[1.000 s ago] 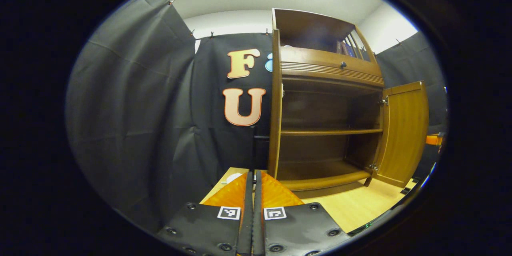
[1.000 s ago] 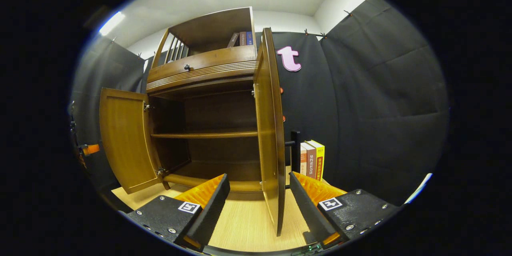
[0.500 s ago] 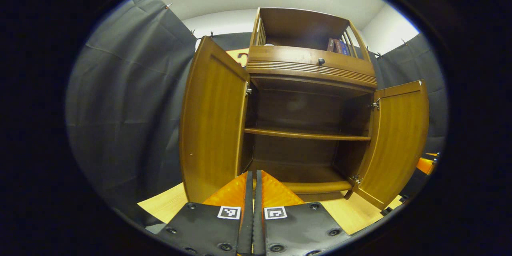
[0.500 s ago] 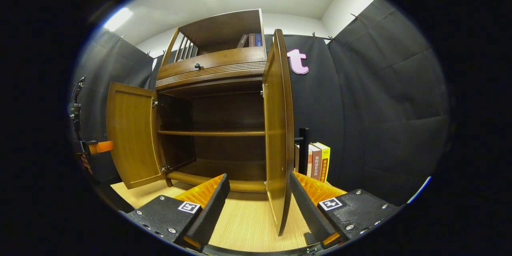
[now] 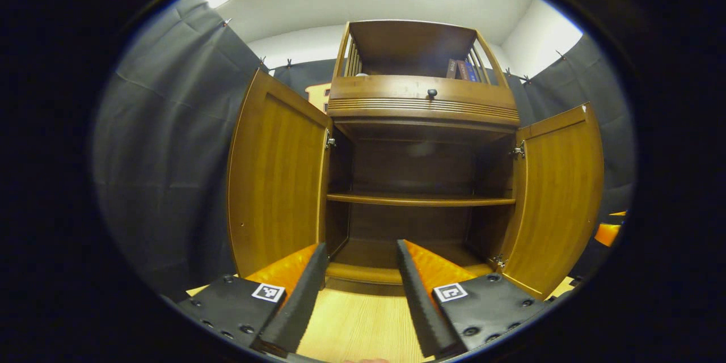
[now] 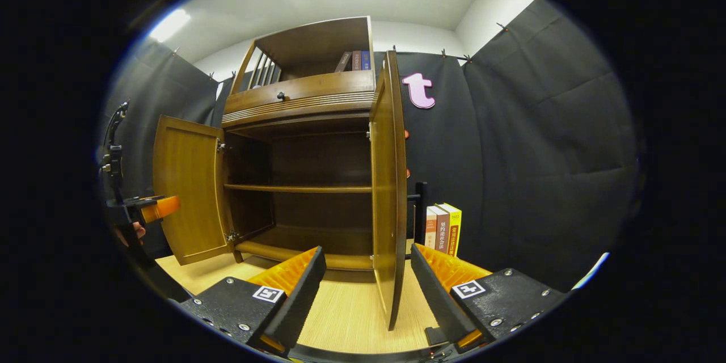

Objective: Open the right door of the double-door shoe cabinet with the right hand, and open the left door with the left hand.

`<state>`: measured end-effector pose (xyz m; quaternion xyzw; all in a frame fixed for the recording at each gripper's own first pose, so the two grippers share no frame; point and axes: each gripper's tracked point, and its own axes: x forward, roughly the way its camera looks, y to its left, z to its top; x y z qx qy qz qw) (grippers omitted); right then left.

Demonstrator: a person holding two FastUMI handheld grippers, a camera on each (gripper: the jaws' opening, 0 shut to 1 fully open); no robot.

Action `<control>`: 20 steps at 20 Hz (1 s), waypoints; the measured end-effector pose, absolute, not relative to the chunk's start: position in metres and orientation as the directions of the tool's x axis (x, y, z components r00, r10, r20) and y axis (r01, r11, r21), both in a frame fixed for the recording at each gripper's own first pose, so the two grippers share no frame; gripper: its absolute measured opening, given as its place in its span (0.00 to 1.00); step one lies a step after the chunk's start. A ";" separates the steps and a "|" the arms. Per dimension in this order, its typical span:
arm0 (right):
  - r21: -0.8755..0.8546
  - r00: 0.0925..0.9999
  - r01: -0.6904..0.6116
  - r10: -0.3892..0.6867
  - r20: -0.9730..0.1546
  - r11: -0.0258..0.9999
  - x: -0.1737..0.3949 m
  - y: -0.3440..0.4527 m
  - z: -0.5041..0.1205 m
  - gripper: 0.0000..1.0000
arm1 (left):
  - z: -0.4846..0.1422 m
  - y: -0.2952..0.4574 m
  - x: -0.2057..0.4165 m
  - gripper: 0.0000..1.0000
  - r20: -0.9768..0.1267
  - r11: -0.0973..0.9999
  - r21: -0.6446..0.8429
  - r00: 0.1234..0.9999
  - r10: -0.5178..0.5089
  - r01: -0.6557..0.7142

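Left gripper view: the left claw (image 5: pixel 358 286) stands open in the foreground, its two fingers spread with bare light-wood table (image 5: pixel 363 323) between them and nothing held. Directly ahead of the claw is the shoe cabinet (image 5: pixel 422 105), with both doors swung outward. The left door (image 5: pixel 275 181) hangs open ahead and to the claw's left; the right door (image 5: pixel 558 198) hangs open ahead and to its right. Between the doors, beyond the fingertips, the dark interior shows one shelf (image 5: pixel 420 199) across its middle. Above the opening sits a drawer front with a small dark knob (image 5: pixel 432 92), and above that an open top compartment holding a few books (image 5: pixel 460 70) at its right end.

Right gripper view: the right claw (image 6: pixel 367 289) is likewise open and grips nothing. The right door (image 6: pixel 390 193) appears edge-on, just ahead, between the spread fingers, not touching either. A row of upright books (image 6: pixel 443 229) stands on the table beyond the right finger. The left door (image 6: pixel 187 195) is farther off to the left.
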<state>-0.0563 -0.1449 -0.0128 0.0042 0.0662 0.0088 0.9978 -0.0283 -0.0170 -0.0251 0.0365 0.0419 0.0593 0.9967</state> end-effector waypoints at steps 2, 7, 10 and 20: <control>0.007 0.991 -0.002 0.003 -0.134 1.000 -0.055 -0.152 -0.012 0.92 | -0.028 -0.013 -0.026 0.81 -0.087 0.991 0.038 0.987 0.134 -0.131; 0.002 0.991 0.002 -0.001 -0.135 1.000 -0.057 -0.155 -0.013 0.92 | -0.034 0.008 -0.030 0.92 -0.088 0.979 0.062 0.976 0.201 -0.196; 0.000 0.989 -0.002 0.002 -0.145 1.000 -0.055 -0.155 -0.017 0.92 | -0.025 0.017 -0.031 0.93 -0.072 0.974 0.072 0.973 0.219 -0.214; 0.000 0.990 -0.031 0.031 -0.139 1.000 -0.049 -0.140 -0.016 0.92 | -0.007 0.003 -0.033 0.98 -0.025 0.978 0.093 0.982 0.189 -0.186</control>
